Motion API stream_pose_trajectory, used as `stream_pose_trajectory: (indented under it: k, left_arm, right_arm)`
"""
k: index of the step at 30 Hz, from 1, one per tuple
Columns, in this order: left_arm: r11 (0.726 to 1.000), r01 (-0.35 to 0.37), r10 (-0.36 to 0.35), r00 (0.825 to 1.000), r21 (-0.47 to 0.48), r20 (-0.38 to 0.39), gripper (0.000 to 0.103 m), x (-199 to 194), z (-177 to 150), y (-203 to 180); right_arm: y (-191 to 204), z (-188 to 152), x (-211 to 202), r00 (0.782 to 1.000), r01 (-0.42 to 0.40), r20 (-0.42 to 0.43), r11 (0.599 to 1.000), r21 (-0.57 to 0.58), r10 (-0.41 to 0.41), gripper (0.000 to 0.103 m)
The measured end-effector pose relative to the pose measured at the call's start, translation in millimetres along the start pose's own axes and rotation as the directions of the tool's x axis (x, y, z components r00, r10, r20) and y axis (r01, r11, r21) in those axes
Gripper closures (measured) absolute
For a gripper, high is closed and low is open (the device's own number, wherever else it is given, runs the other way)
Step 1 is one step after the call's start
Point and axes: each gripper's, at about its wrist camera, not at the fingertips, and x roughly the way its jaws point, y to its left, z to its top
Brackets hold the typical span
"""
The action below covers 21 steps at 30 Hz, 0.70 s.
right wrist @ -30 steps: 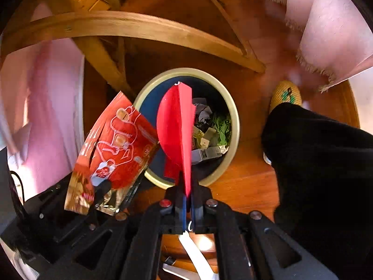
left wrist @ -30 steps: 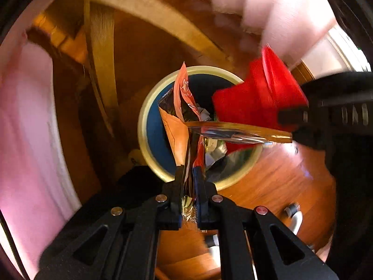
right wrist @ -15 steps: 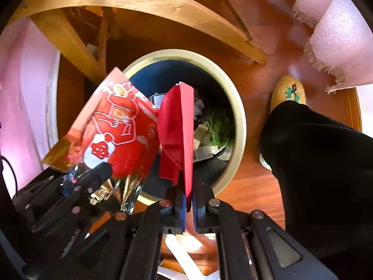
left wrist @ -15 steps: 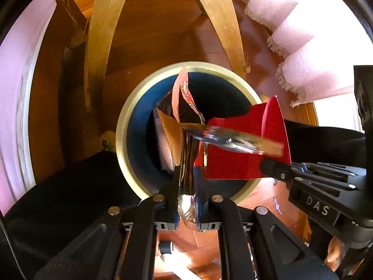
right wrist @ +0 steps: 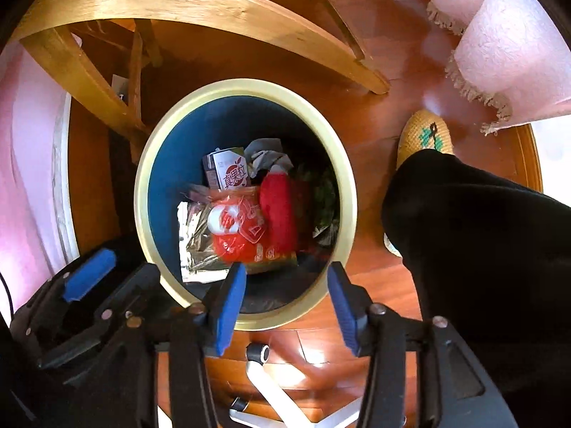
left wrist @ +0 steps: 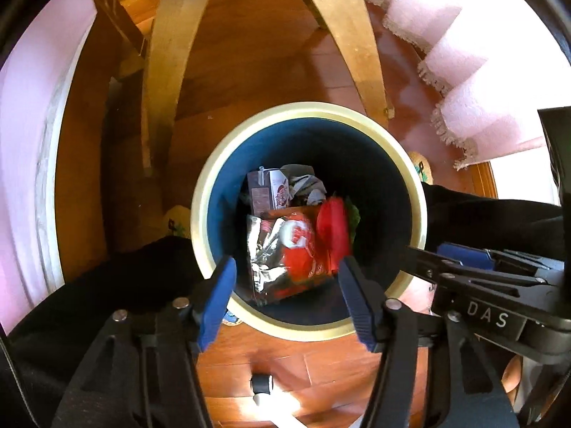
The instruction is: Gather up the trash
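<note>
A round bin (left wrist: 415, 214) (right wrist: 142, 192), blue inside with a cream rim, stands on the wood floor below both grippers. Inside it lie a red and silver snack bag (left wrist: 285, 253) (right wrist: 232, 228), a red paper piece (left wrist: 333, 228) (right wrist: 280, 210), a drink carton (left wrist: 267, 190) (right wrist: 230, 171) and grey crumpled paper. My left gripper (left wrist: 285, 274) hangs over the bin's near rim, jaws opening, nothing between them. My right gripper (right wrist: 285, 285) does the same beside it, jaws opening and empty. Each gripper shows at the edge of the other's view.
Curved wooden furniture legs (left wrist: 171, 53) (right wrist: 178, 3) arch over the floor behind the bin. Pink fringed cloth (left wrist: 456, 71) (right wrist: 506, 35) hangs at the upper right and left. A person's dark trouser leg (right wrist: 481, 249) and woven slipper (right wrist: 424, 135) stand right of the bin. A white chair base (right wrist: 264, 381) lies near.
Both grippers went from shut to apart. The snack bag left the left gripper and the red paper left the right; both now lie in the bin. Both grippers sank closer to the bin.
</note>
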Motion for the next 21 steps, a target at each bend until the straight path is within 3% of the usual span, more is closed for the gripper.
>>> stream_pose_trajectory:
  k: [14,21]
  left_arm:
    - [0.999,0.002,-0.001,1.0,-0.04,0.025,0.038,-13,-2,6]
    - [0.998,0.001,0.003,0.998,-0.064,0.057,0.034,-33,-9,10]
  right_arm:
    - [3,-3,-8,1.0,0.0,0.025,1.0,-0.031,0.001,0.055]
    - [10,-11,-24,0.997,0.024,0.075,0.996,-0.082,-0.018,0.055]
